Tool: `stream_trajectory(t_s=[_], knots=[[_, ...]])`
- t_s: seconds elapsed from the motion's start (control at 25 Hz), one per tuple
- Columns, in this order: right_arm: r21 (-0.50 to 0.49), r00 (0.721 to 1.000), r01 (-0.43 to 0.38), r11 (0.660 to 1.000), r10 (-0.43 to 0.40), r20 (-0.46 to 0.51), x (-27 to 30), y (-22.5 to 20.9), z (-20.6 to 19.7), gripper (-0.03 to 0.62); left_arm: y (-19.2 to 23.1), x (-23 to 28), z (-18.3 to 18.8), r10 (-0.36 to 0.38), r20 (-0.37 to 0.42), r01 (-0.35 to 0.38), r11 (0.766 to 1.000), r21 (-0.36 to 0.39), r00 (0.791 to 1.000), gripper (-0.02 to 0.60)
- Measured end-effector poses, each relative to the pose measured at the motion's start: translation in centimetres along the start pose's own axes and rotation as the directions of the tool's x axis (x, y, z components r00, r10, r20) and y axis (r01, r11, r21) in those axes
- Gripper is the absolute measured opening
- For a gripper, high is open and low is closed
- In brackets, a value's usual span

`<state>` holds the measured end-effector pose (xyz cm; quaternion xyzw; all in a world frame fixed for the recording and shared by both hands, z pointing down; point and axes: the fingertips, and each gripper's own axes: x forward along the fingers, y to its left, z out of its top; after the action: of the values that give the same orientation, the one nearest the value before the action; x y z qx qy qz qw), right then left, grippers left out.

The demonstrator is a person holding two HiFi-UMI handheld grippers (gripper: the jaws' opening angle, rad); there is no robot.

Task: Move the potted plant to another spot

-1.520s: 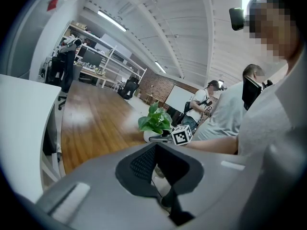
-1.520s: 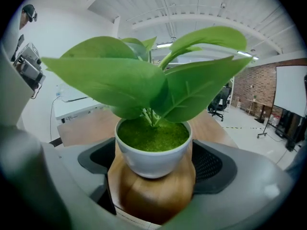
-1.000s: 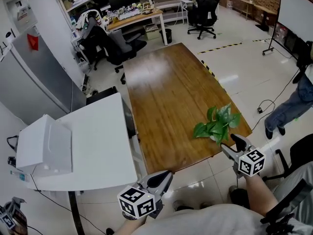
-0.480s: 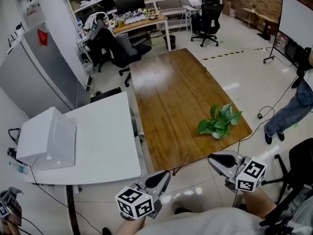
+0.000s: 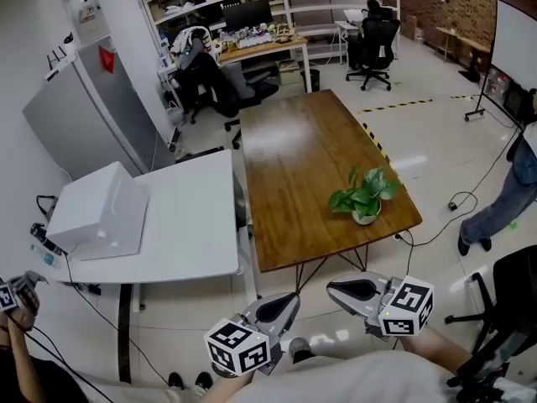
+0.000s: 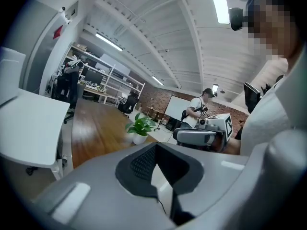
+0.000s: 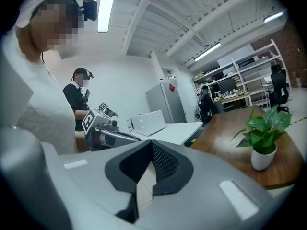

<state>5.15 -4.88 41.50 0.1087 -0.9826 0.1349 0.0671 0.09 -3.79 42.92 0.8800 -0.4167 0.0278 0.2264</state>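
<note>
"White pot (image 5: 365,217) – what's in it?"
"Green plant (image 5: 361,193) w/ big flat leaves. Pot's small, round & plain."
"Where's it at?"
"On the brown wood table (image 5: 294,158), nr the right edge, by the close corner."
"And the claws?"
"L claw (image 5: 288,300) & R claw (image 5: 333,287) are both closed tight, nothing in them. They're low down, off the table, well apart from the pot."

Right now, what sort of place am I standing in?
Most likely an office or lab workroom: a cluttered desk with a monitor, an office chair, a whiteboard on a stand, and a long wooden table.
</note>
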Motion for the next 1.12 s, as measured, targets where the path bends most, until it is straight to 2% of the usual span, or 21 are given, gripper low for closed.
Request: stream_trajectory(t_s=[0.2, 0.4, 0.68, 1.12], knots=[[0.000, 1.000, 0.011, 1.000, -0.011, 0.004, -3.4, 1.9, -0.1, 0.005, -4.4, 0.5, -0.5, -0.029, -0.018, 0.030, 0.999, 0.022, 0.999, -0.003], [0.008, 0.999, 0.040, 0.999, -0.040, -0.002, -4.4, 2.5, -0.2, 0.005, -6.2, 1.0, 0.7, -0.084, -0.036, 0.086, 0.994, 0.065, 0.996, -0.003], [0.002, 0.995, 0.102, 0.995, -0.102, 0.005, -3.0, 2.4, 0.0, 0.004, -5.7, 1.0, 1.2, -0.145, -0.069, 0.152, 0.981, 0.117, 0.987, -0.003], [0.007, 0.991, 0.130, 0.991, -0.130, -0.017, -1.0, 3.0, -0.2, 0.003, -4.7, -0.6, 1.2, -0.163, -0.084, 0.173, 0.977, 0.124, 0.983, -0.003]])
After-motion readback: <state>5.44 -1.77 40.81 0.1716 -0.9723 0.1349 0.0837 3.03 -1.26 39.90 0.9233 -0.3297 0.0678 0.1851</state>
